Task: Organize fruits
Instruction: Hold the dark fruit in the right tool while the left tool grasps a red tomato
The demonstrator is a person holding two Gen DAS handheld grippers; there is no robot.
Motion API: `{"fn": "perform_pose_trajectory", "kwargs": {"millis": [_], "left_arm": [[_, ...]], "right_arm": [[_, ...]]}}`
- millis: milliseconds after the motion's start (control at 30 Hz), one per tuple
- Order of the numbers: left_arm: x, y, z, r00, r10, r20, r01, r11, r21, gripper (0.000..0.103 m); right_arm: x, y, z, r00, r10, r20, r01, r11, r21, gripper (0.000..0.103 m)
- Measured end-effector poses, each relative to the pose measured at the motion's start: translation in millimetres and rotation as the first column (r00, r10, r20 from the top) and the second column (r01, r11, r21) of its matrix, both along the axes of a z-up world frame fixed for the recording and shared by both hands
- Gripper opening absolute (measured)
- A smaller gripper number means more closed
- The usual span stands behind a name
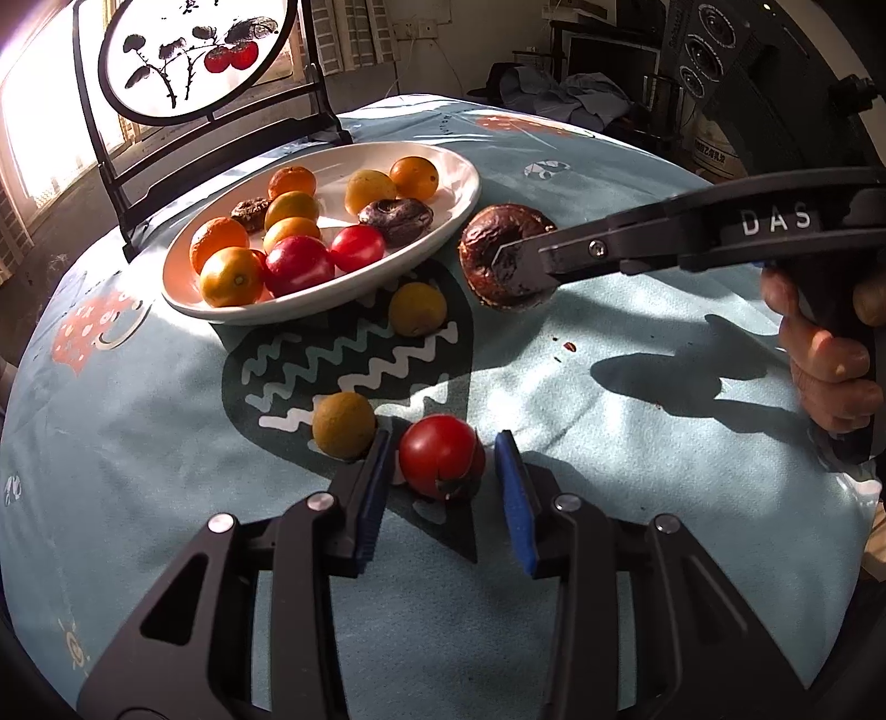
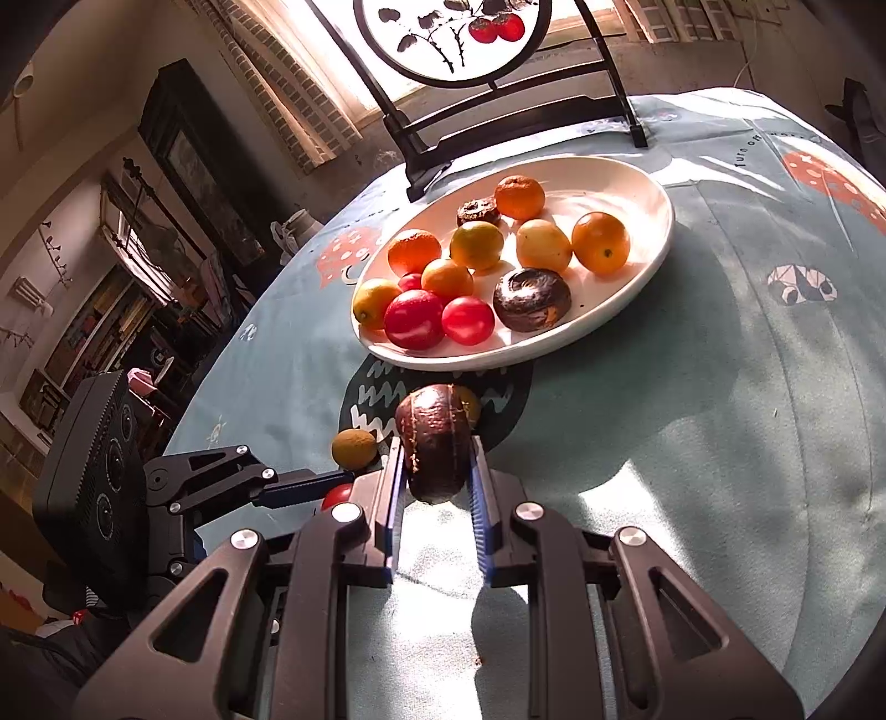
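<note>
A white plate (image 1: pixel 443 221) (image 2: pixel 637 293) holds several oranges, red tomatoes and two chocolate donuts. My right gripper (image 1: pixel 512 263) (image 2: pixel 436 465) is shut on a third chocolate donut (image 1: pixel 498 243) (image 2: pixel 434 437), held on edge above the cloth just right of the plate. My left gripper (image 1: pixel 443 462) is open, its blue pads either side of a red tomato (image 1: pixel 440 455) (image 2: pixel 338 494) lying on the table. A brownish-green fruit (image 1: pixel 343 425) (image 2: pixel 354 446) lies just left of the left finger. A yellow fruit (image 1: pixel 417 308) lies below the plate rim.
A black stand with a round painted panel (image 1: pixel 194 55) (image 2: pixel 454 39) rises behind the plate. The round table wears a light-blue patterned cloth (image 1: pixel 609 343) (image 2: pixel 720 415). Furniture and a dark speaker (image 1: pixel 709 50) stand beyond the table edge.
</note>
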State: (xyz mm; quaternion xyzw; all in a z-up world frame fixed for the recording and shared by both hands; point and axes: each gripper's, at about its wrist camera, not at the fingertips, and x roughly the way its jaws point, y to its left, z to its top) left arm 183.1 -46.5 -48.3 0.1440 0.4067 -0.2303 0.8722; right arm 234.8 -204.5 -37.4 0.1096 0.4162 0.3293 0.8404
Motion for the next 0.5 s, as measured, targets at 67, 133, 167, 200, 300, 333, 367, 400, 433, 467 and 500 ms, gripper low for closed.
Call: {"fn": "perform_pose_trajectory", "kwargs": {"millis": [67,133,167,200,300,333,367,400,433,467,500], "left_arm": [[1.2,-0.5,-1.3,1.000,0.001,-0.004,-0.001,1.000,0.003,0.036],[2.1,0.7,-1.6,1.000,0.006,-0.008,-0.006,1.000,-0.002,0.034],[2.4,1.1,-1.6,1.000,0.008,-0.009,-0.008,1.000,-0.004,0.033],[2.1,1.4,-1.6,1.000,0.010,-0.008,-0.010,1.000,-0.004,0.032],[2.2,2.1,-1.7,1.000,0.012,-0.008,-0.012,1.000,-0.007,0.031],[2.3,2.4,-1.6,1.000,0.014,-0.008,-0.014,1.000,-0.008,0.031],[2.6,2.7,-1.5,1.000,0.016,-0.007,-0.016,1.000,-0.009,0.031],[2.9,3.2,-1.4,1.000,0.020,-0.008,-0.020,1.000,-0.010,0.031],[3.3,4.1,-1.2,1.000,0.025,-0.008,-0.025,1.000,-0.013,0.031],[3.7,5.2,-0.7,1.000,0.029,-0.009,-0.030,0.999,-0.018,0.031],[3.9,6.2,0.0,0.999,0.033,-0.012,-0.033,0.999,-0.026,0.031]], "right_arm": [[0.4,0.3,0.3,1.000,-0.001,0.000,0.001,1.000,0.000,0.021],[0.3,0.3,0.3,1.000,0.000,0.001,0.000,1.000,0.000,0.021],[0.0,0.5,0.5,1.000,-0.001,0.002,0.001,1.000,0.000,0.021],[-0.2,0.7,0.7,1.000,-0.001,0.003,0.001,1.000,-0.001,0.021],[-0.2,0.4,0.9,1.000,-0.001,0.005,0.001,1.000,-0.003,0.021],[-0.5,0.6,1.3,1.000,-0.001,0.007,0.001,1.000,-0.005,0.021],[-0.8,0.8,1.9,1.000,-0.001,0.011,0.002,1.000,-0.008,0.021],[-1.1,1.0,2.2,1.000,-0.002,0.014,0.002,1.000,-0.011,0.021],[-1.4,1.0,2.5,1.000,-0.002,0.016,0.003,1.000,-0.012,0.021],[-1.4,1.0,2.4,1.000,-0.001,0.014,0.001,1.000,-0.011,0.021],[-1.4,1.2,2.6,1.000,0.000,0.013,0.000,1.000,-0.012,0.021]]}}
